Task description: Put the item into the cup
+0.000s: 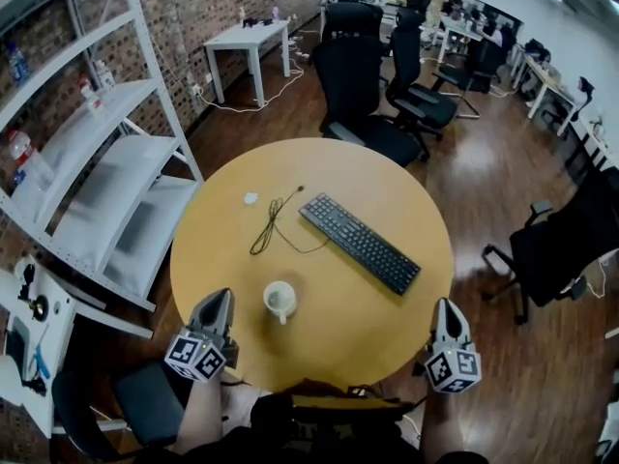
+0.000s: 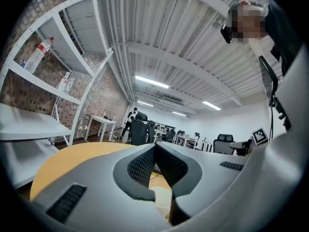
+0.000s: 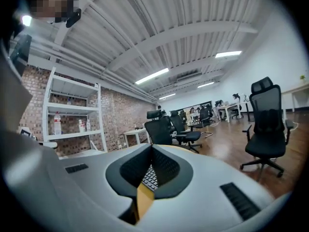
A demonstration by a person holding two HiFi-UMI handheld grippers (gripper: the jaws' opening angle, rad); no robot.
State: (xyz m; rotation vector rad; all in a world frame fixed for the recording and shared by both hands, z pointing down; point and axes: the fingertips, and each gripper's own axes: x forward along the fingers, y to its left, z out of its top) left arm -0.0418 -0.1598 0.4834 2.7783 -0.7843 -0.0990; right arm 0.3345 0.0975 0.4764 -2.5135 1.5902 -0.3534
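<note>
A white cup (image 1: 280, 301) with a handle stands upright on the round wooden table (image 1: 387, 172), near its front edge. A small white item (image 1: 250, 198) lies at the table's far left, next to a loose black cable (image 1: 274, 222). My left gripper (image 1: 223, 298) hangs at the table's front left edge, just left of the cup, shut and empty. In the left gripper view the jaws (image 2: 154, 146) meet at the tips, and the cup (image 2: 161, 199) shows below them. My right gripper (image 1: 443, 304) is off the table's front right edge, shut (image 3: 151, 147) with nothing held.
A black keyboard (image 1: 360, 243) lies slantwise right of centre. White metal shelves (image 1: 106, 162) stand to the left, with bottles on them. Black office chairs (image 1: 372, 75) stand behind the table and another chair (image 1: 561, 249) to the right. A person's arms show at the bottom edge.
</note>
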